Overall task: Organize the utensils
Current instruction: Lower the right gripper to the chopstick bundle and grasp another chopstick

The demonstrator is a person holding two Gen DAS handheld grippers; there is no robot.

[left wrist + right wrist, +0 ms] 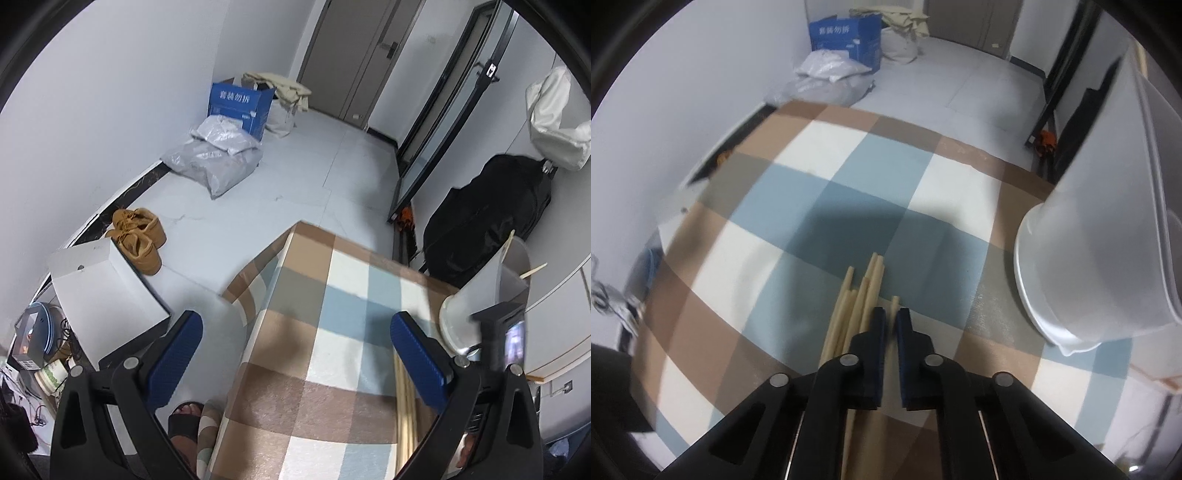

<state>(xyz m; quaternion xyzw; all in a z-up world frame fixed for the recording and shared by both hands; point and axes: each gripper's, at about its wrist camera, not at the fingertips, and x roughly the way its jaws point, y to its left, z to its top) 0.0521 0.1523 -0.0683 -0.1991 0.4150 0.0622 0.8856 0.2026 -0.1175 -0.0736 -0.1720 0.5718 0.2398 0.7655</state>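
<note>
Several wooden chopsticks [862,295] lie in a bundle on the checked tablecloth [849,184]. My right gripper [891,314] is low over them, its jaws nearly closed on a single chopstick [895,302] whose tip shows between the pads. A frosted plastic cup [1108,240] stands to the right, tilted in view. In the left wrist view the chopsticks [404,417] lie by the right finger [417,362] of my open, empty left gripper [295,354]. The cup [487,291] holds chopsticks [532,271] there.
The table corner [301,225] drops to a tiled floor. On the floor are a white box [107,284], brown shoes [138,240], grey bags [218,155], a blue carton [240,107] and a black bag [487,221]. A sandalled foot [184,424] is by the table.
</note>
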